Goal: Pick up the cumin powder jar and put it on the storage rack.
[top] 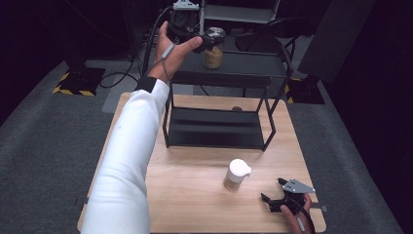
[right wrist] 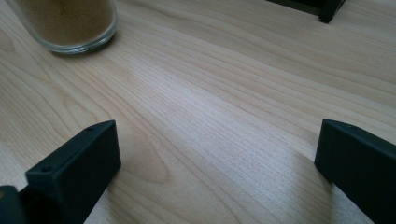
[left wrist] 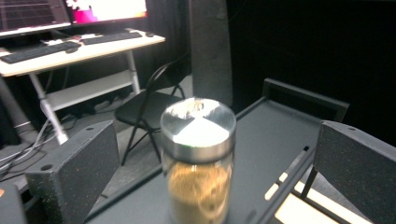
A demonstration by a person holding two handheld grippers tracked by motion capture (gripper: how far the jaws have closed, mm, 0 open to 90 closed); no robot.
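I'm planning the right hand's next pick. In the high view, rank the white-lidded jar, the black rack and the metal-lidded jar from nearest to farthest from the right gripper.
From the right gripper:
1. White-lidded jar, just to its left on the table.
2. Black rack, mid-table beyond it.
3. Metal-lidded jar, on the rack's top shelf, by the left gripper.

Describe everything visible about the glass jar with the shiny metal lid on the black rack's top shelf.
The clear glass jar with a round, reflective silver metal lid stands upright on the top shelf of the black metal rack. It is closed and partly filled with tan, sandy powder. The left gripper has its black jaws open on either side of the jar, apart from the glass.
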